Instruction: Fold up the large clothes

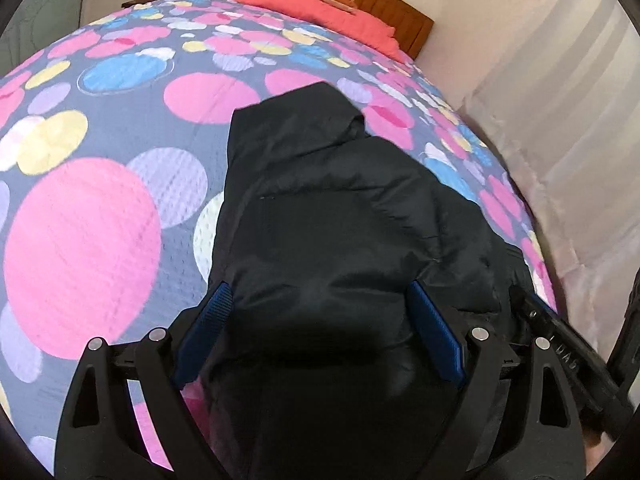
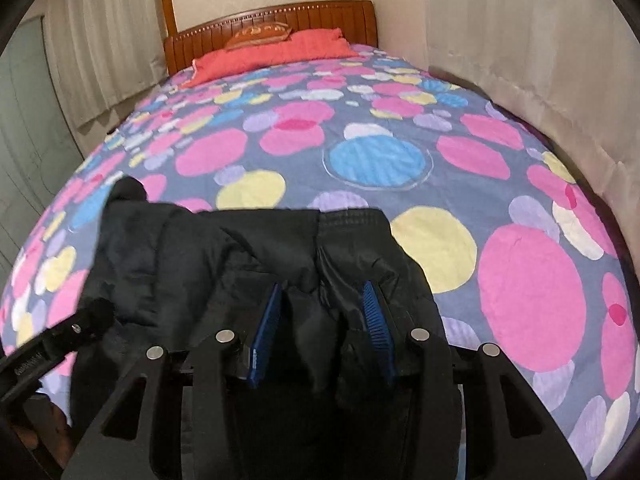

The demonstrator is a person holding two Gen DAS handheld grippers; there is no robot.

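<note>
A black padded jacket (image 1: 340,208) lies bunched on the bed's bedspread (image 1: 92,240), which is printed with coloured circles. My left gripper (image 1: 320,288) hangs over the jacket's near end with its blue pads (image 1: 208,320) spread wide. The black bulk fills the space between them, and I see no pad pressing on it. In the right wrist view the jacket (image 2: 180,248) spreads to the left. My right gripper (image 2: 320,320) stands partly open. A loose fold of the jacket sits between its blue pads (image 2: 376,324) without being pinched. Each gripper's black body shows at the edge of the other's view.
A red pillow (image 2: 276,56) and an orange cushion (image 2: 260,34) lie against the wooden headboard (image 2: 332,20) at the far end. Pale curtains (image 2: 520,60) hang along the bed's right side, more curtains (image 2: 100,40) along its left. The bedspread (image 2: 380,160) stretches beyond the jacket.
</note>
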